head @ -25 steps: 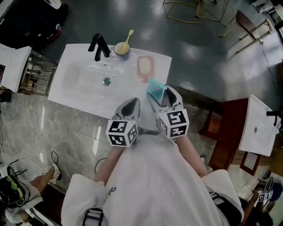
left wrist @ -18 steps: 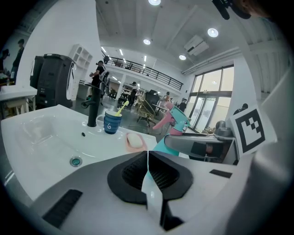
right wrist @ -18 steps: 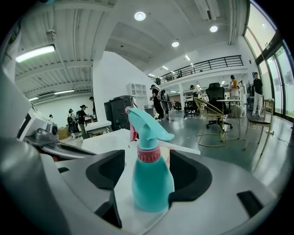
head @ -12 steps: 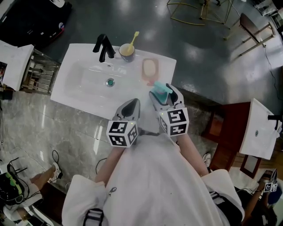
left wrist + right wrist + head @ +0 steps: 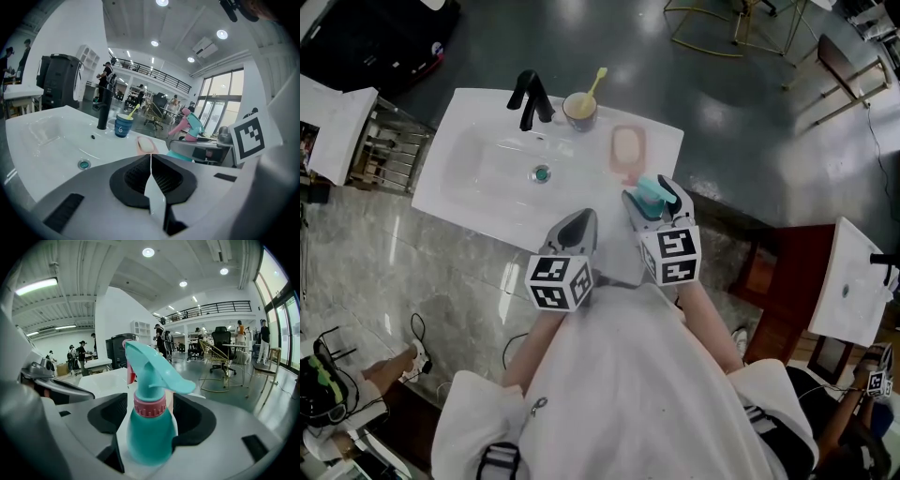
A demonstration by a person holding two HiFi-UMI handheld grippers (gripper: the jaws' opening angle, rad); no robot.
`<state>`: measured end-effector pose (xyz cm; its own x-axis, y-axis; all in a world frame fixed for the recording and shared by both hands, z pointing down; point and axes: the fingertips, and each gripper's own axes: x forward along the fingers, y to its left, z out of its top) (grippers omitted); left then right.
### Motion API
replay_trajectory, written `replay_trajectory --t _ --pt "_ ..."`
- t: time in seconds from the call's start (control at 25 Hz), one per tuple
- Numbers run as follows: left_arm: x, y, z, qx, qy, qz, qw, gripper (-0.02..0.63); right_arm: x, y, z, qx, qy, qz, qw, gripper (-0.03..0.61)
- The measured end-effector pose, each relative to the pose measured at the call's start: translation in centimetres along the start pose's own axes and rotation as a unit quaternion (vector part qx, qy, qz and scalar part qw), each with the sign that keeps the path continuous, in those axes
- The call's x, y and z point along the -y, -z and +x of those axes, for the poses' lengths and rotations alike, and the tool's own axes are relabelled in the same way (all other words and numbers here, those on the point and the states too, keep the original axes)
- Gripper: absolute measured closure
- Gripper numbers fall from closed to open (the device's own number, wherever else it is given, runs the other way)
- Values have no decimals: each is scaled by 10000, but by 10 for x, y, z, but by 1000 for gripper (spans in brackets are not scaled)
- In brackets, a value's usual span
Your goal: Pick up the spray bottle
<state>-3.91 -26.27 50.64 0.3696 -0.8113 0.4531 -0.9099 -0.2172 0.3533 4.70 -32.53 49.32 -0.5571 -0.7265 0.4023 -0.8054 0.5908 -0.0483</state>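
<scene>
Snugly between jaws of right gripper, glossy teal spray bottle; left gripper jaws together.

A dark grey polished floor is reflecting light across the far side of the room, while pale marble tiling is running along the near left. A white washbasin counter is standing between them, with a chrome rack at its left. A dark red wooden cabinet and a second white basin are sitting at the right. Gold-framed chairs are standing far off. Round ceiling lamps are glowing above a white wall, a balcony railing and tall windows at the right.
</scene>
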Motion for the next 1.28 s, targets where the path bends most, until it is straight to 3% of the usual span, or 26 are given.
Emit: replay_trajectory --t 0.56,1.28 --pt "-19 -9 0 76 -163 -40 9998 583 3 9 15 -274 9 -239 9993 285" --pt "-27 -13 2 118 -179 -122 9997 583 7 6 17 -212 223 -179 9994 285"
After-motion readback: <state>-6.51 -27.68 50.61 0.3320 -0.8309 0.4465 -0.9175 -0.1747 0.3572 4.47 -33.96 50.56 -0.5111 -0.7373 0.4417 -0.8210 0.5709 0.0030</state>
